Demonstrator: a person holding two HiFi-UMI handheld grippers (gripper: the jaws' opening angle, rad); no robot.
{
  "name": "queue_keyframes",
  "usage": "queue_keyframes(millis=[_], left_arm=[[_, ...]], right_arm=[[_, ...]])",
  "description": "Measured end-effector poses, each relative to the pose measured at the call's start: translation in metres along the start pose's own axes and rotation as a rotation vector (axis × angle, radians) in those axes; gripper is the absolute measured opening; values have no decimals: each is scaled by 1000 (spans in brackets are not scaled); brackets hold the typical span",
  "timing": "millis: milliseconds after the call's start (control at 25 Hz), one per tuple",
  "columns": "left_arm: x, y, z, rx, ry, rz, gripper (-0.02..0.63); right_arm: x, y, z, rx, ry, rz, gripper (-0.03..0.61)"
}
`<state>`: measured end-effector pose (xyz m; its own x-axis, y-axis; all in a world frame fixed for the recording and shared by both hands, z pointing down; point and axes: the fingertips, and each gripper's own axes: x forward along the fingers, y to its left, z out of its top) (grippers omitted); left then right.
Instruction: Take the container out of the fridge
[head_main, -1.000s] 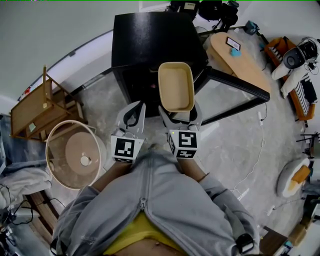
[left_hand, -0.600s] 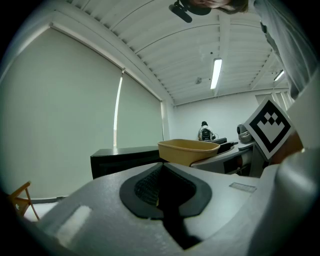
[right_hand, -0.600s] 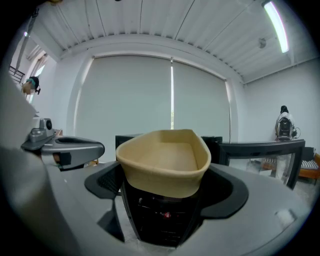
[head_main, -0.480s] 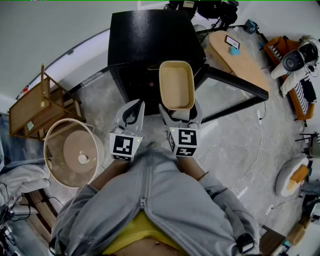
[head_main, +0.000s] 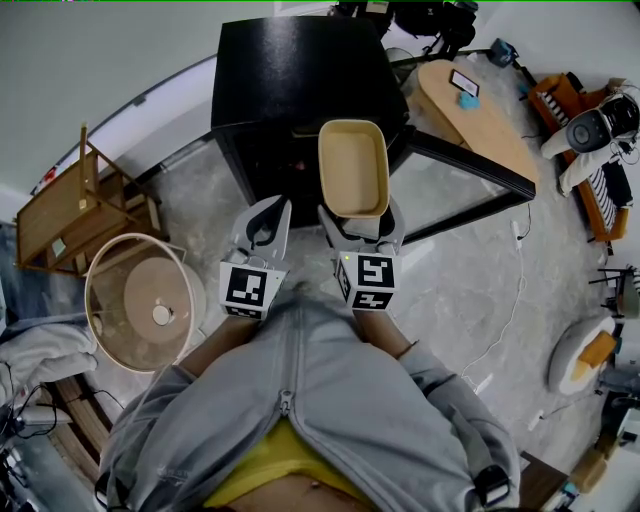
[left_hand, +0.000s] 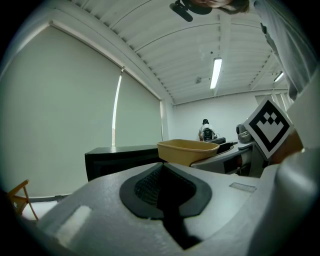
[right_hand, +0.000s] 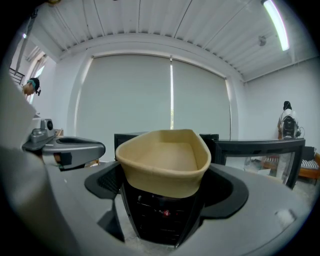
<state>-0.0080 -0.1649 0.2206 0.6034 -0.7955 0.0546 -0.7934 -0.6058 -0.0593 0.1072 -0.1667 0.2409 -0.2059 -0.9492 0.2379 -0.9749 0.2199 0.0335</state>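
Note:
The container (head_main: 352, 167) is a tan, empty, rounded-rectangular tub, held level in the air in front of the black mini fridge (head_main: 290, 85). My right gripper (head_main: 358, 226) is shut on its near end; in the right gripper view the container (right_hand: 162, 159) sits between both jaws. The fridge's glass door (head_main: 470, 190) hangs wide open to the right. My left gripper (head_main: 262, 226) floats beside the right one, jaws closed together and holding nothing. In the left gripper view the container (left_hand: 192, 149) shows to the right, with the fridge (left_hand: 122, 159) behind it.
A round cream basket-like tub (head_main: 140, 305) stands on the floor to the left, next to a wooden rack (head_main: 75, 215). A wooden oval table (head_main: 480, 105) lies beyond the fridge door. A white cable (head_main: 505, 320) runs across the marbled floor at right.
The container and both grippers have barely moved. The view has shifted slightly, so the fridge and basket sit a little more to the left.

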Motion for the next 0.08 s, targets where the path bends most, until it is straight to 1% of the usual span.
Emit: queue_keyframes(millis=[80], left_arm=[[1, -3, 1, 0, -1, -2, 5]], right_arm=[[-2, -2, 0, 1, -1, -1, 479]])
